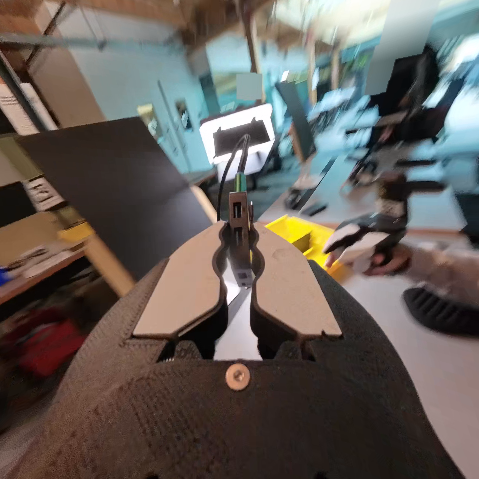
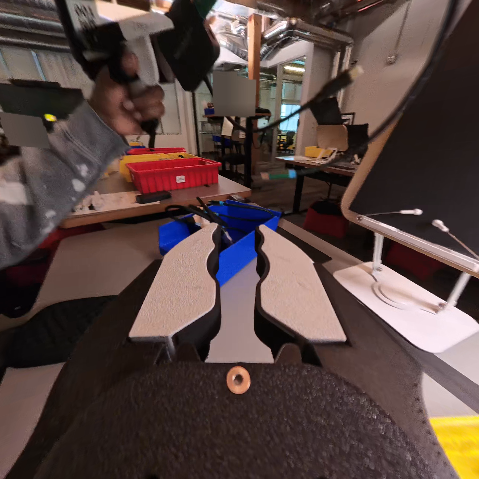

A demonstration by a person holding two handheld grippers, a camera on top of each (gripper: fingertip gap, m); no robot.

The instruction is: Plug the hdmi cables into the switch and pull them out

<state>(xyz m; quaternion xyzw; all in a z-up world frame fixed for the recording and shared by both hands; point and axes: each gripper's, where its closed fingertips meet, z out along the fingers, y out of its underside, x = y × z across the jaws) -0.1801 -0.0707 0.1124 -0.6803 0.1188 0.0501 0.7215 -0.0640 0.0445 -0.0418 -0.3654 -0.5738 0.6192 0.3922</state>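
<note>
In the left wrist view my left gripper point(image 1: 238, 228) is shut on a slim grey switch point(image 1: 239, 215) and holds it upright above the table. A green-ended plug point(image 1: 239, 182) sits in the switch's far end, and black cables point(image 1: 223, 186) run away from it. My right gripper point(image 2: 237, 230) is open and empty, low over the table, facing a blue bin point(image 2: 241, 251) with several cables point(image 2: 223, 215) in it. A loose cable end with a metal plug point(image 2: 346, 77) and another green plug point(image 2: 278, 176) hang in the air in the right wrist view. The right gripper also shows in the left wrist view point(image 1: 344, 243).
A yellow bin point(image 1: 298, 233) sits on the table between the grippers. A black panel point(image 2: 414, 155) on a white stand point(image 2: 401, 305) is at the right. Red and yellow bins point(image 2: 173, 173) and a small black box point(image 2: 153, 197) sit on the far table. A hand point(image 2: 129, 103) holds the left gripper up high.
</note>
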